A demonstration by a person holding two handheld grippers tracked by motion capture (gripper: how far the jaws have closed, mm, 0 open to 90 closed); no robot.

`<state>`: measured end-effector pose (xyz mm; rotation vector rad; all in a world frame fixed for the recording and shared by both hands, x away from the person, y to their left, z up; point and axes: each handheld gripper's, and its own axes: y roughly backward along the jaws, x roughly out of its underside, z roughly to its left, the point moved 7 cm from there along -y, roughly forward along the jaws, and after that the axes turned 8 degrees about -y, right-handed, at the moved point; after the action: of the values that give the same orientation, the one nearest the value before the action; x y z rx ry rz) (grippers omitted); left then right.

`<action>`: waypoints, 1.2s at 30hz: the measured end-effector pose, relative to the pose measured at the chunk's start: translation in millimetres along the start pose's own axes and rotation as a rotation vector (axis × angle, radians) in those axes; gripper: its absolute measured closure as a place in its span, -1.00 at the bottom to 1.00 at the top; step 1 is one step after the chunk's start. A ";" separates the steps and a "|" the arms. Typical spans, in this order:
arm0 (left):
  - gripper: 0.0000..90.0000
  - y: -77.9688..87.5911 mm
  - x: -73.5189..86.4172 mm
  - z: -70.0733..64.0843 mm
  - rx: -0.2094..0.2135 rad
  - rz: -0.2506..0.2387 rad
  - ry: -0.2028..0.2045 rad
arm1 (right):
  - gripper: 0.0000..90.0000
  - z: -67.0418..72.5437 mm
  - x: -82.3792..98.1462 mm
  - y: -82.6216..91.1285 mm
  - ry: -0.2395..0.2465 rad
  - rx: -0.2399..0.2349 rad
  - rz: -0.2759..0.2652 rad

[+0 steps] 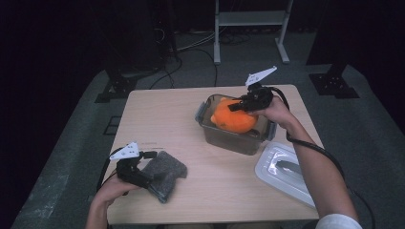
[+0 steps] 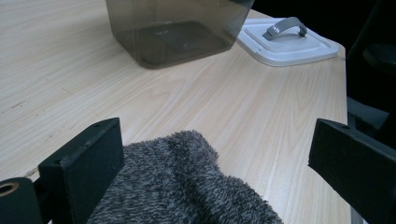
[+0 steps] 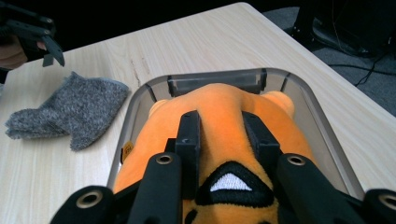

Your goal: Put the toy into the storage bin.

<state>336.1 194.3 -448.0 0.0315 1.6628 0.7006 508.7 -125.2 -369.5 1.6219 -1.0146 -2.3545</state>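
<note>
Dark room and grey floor are seen around a light wooden tabletop. Right gripper fingers are clamped on a fold of the orange plush toy, pinched close together over its top. The toy is seated in the smoky clear container, bulging above the rim; the container is placed at the far right part of the tabletop. Just beside it, toward the near right edge, a white lid with a grey handle is laid flat. Left gripper fingers are spread wide apart, with nothing pressed by them; the grey fuzzy cloth is lying between and under them on the tabletop, at the near left, well apart from the container. In the high view each gripper is held by a hand, the right hand over the container rim, the left hand at the near left edge
</note>
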 end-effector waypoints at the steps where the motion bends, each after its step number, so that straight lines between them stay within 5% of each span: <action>1: -0.95 -0.1 0.0 -0.1 0.001 0.000 0.001 | 0.57 -0.8 1.1 -1.5 -0.003 0.001 0.001; 13: -0.95 0.7 0.2 0.1 0.001 0.000 -0.001 | 0.56 -4.8 12.8 -17.5 -0.013 0.003 0.039; 36: -0.95 -0.8 -0.6 -1.8 0.005 0.001 -0.004 | 0.56 19.1 23.3 -23.7 0.018 -0.040 0.085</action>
<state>334.9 192.7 -447.8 0.0375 1.6607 0.6969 488.8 -108.4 -397.6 1.5521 -1.0051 -2.2864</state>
